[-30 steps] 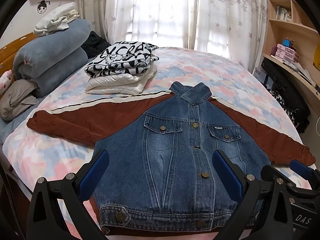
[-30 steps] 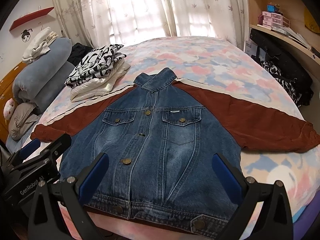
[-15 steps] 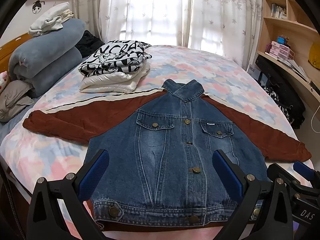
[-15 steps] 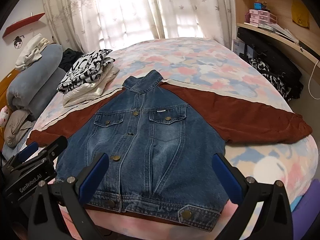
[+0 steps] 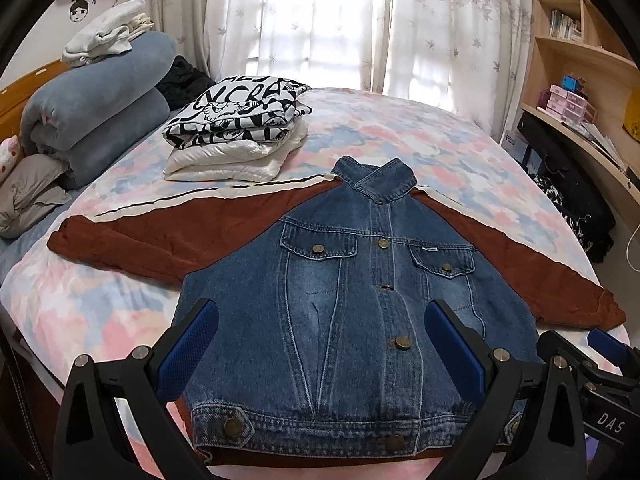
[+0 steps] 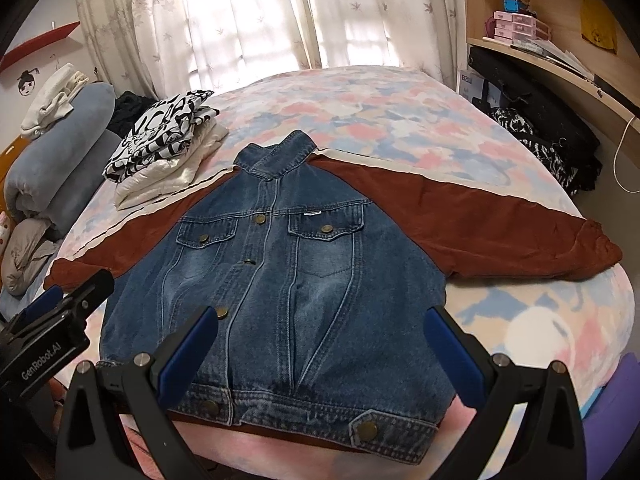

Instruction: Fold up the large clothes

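A denim jacket (image 5: 360,300) with rust-brown sleeves lies flat, front up and buttoned, on the bed; it also shows in the right wrist view (image 6: 288,272). Both sleeves are spread out to the sides. My left gripper (image 5: 320,344) is open and empty, hovering above the jacket's hem near the bed's front edge. My right gripper (image 6: 320,344) is open and empty above the hem on the jacket's right half. Each gripper shows at the edge of the other's view.
A stack of folded clothes (image 5: 236,136) sits on the bed behind the left sleeve. Rolled blue blankets (image 5: 96,120) and pillows lie at far left. A wooden shelf unit (image 5: 580,92) with bags stands at right. Curtains hang behind the floral-sheeted bed (image 5: 400,128).
Both grippers have drifted slightly, pulling back and then coming forward over the hem. The jacket has not moved and both grippers stay open.
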Available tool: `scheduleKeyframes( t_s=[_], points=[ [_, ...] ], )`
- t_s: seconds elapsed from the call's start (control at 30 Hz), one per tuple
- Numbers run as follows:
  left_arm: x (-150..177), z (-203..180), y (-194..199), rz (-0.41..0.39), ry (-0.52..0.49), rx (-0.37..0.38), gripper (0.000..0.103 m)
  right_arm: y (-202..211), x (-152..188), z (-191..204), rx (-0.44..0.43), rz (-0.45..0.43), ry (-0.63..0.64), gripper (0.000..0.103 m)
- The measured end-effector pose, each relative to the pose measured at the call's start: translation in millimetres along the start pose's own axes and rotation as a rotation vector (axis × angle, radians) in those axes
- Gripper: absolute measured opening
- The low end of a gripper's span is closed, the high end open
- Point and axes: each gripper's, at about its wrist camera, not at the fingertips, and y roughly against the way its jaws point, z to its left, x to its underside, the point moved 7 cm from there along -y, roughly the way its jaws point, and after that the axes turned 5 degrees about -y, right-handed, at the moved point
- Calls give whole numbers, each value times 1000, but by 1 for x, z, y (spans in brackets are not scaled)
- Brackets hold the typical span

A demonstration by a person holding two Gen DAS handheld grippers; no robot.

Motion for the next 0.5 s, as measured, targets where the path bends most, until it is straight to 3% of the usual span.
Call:
scheduleKeyframes(
  t_s=[0.5],
  points=[
    [-24,-17,-5,-36,-30,-37,102,-5,-18,-13,-3,-23,-2,103]
  ],
)
